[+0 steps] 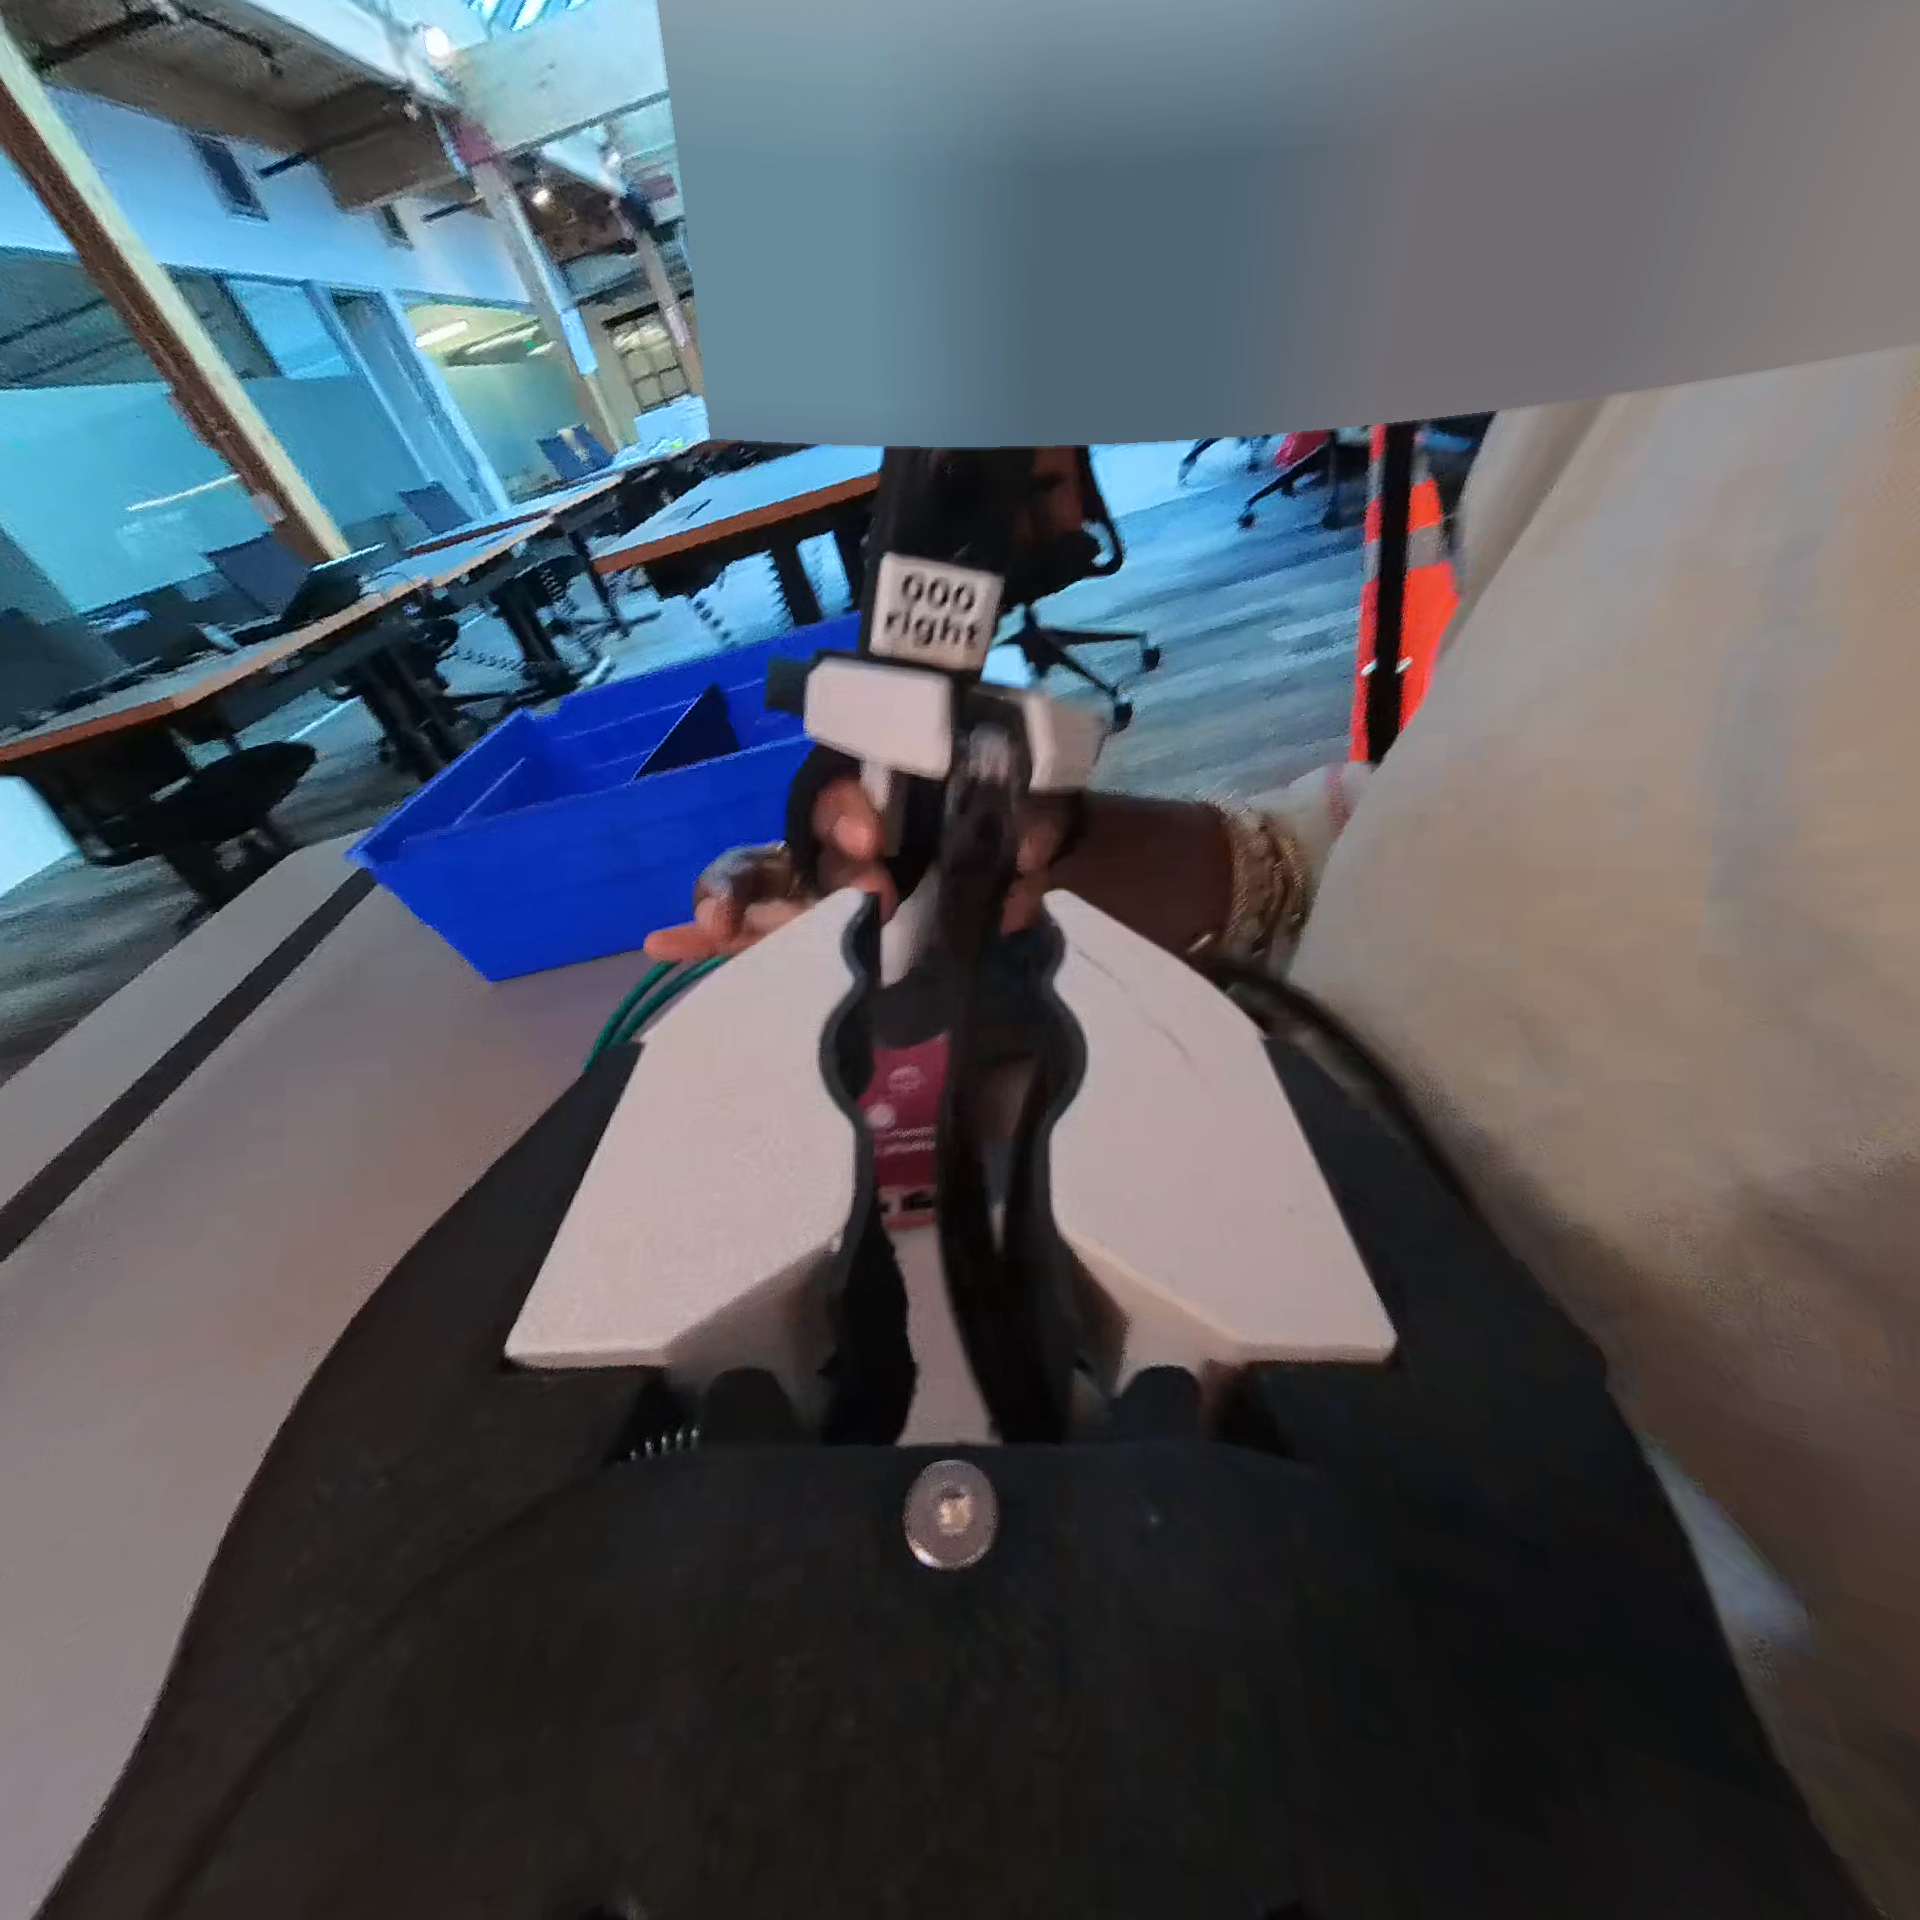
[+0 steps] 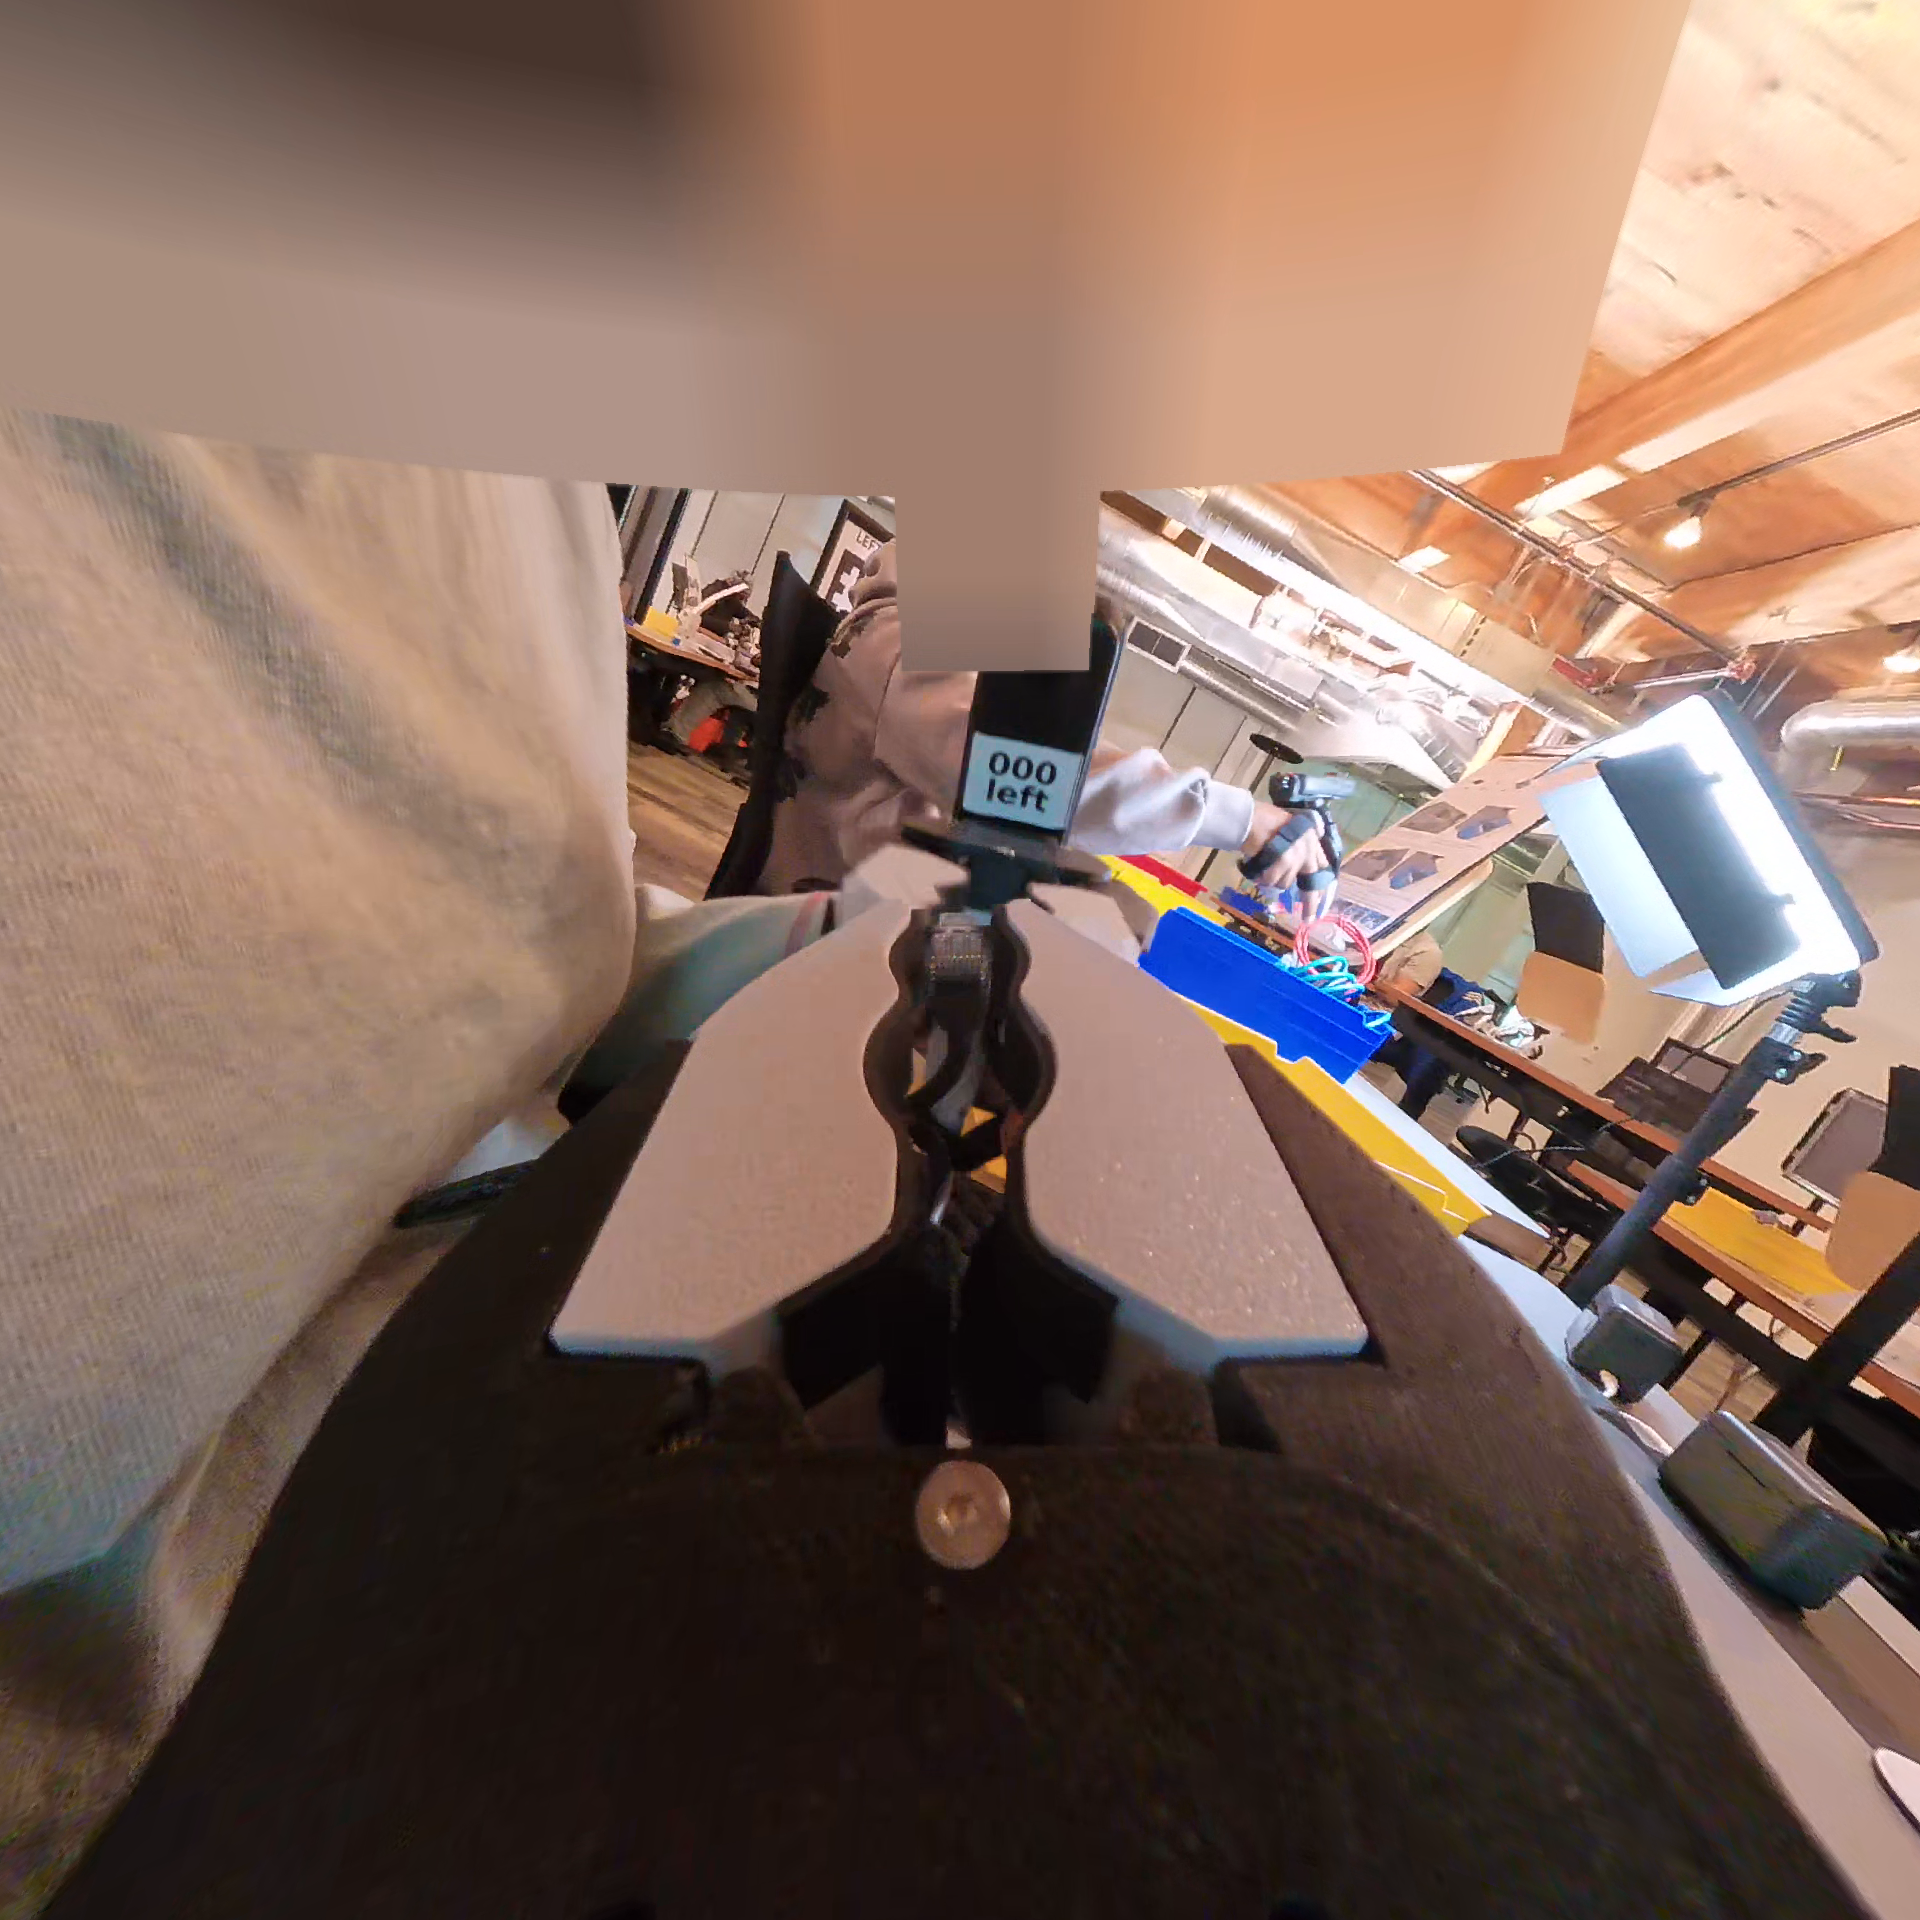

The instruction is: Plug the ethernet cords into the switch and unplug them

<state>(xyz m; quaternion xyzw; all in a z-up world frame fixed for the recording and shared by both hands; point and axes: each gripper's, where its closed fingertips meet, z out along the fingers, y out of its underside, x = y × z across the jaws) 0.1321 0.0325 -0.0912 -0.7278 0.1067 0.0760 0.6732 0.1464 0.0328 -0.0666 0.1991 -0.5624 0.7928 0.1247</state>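
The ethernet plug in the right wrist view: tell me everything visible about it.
The ethernet plug is a small clear plastic connector, boxy, with fine ribbing across its face. It sits near the tips of the right gripper, pinched between the two pale fingers, whose black scalloped inner edges close around it. It points forward, away from the camera. A dark cord runs back from it down the narrow slot between the fingers. No switch shows in this view, and the plug is not inserted in anything.

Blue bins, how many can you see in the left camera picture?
1. A blue bin sits on the grey table, left of the left gripper, which points at the right gripper. More may hide behind the grippers.
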